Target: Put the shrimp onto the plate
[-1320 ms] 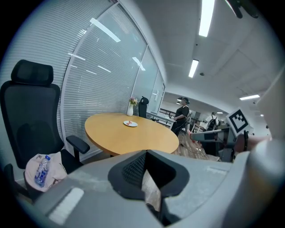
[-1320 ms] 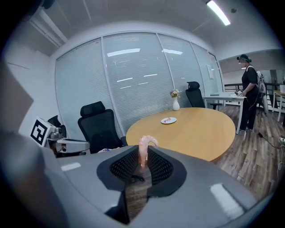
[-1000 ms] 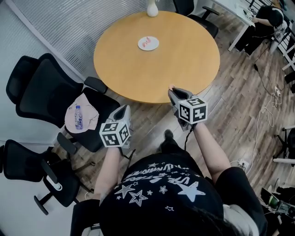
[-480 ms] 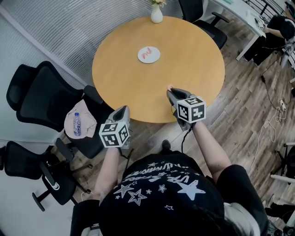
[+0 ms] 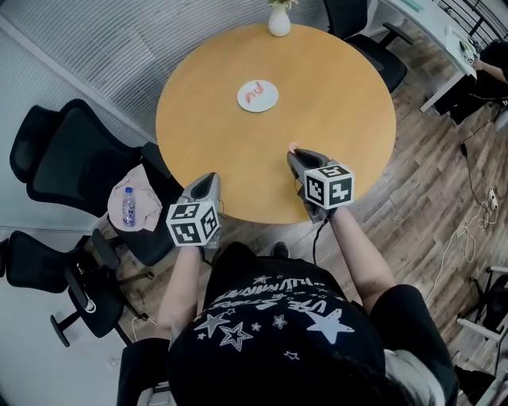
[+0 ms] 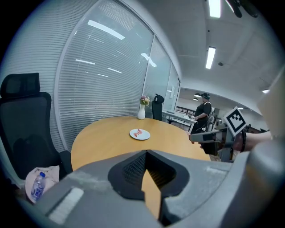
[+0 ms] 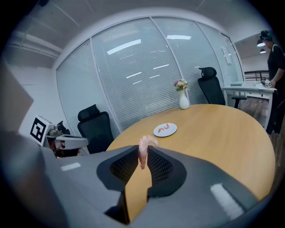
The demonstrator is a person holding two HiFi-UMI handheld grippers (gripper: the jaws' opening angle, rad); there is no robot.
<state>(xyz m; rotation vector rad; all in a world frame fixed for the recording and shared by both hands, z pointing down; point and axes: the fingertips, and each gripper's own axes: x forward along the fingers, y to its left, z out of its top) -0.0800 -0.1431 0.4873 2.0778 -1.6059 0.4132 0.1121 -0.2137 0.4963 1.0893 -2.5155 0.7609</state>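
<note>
A white plate (image 5: 258, 96) lies on the round wooden table (image 5: 333, 103), with pink shrimp (image 5: 253, 93) on it. The same plate (image 7: 165, 129) shows far ahead in the right gripper view and again, as the plate (image 6: 140, 134), in the left gripper view. My right gripper (image 5: 294, 152) is over the table's near edge, shut on a pale pink shrimp (image 7: 144, 149) that curls above its jaws. My left gripper (image 5: 208, 181) hangs just off the table's near-left edge, jaws together with nothing between them.
A white vase with flowers (image 5: 279, 19) stands at the table's far edge. Black office chairs (image 5: 67, 162) crowd the left; one holds a cloth and a water bottle (image 5: 127, 208). More chairs (image 5: 369, 40), a desk and a person (image 5: 492, 67) are at the far right.
Both grippers have come a little closer to the table; the table and plate sit lower and nearer in the head view. The right gripper keeps its hold on the shrimp.
</note>
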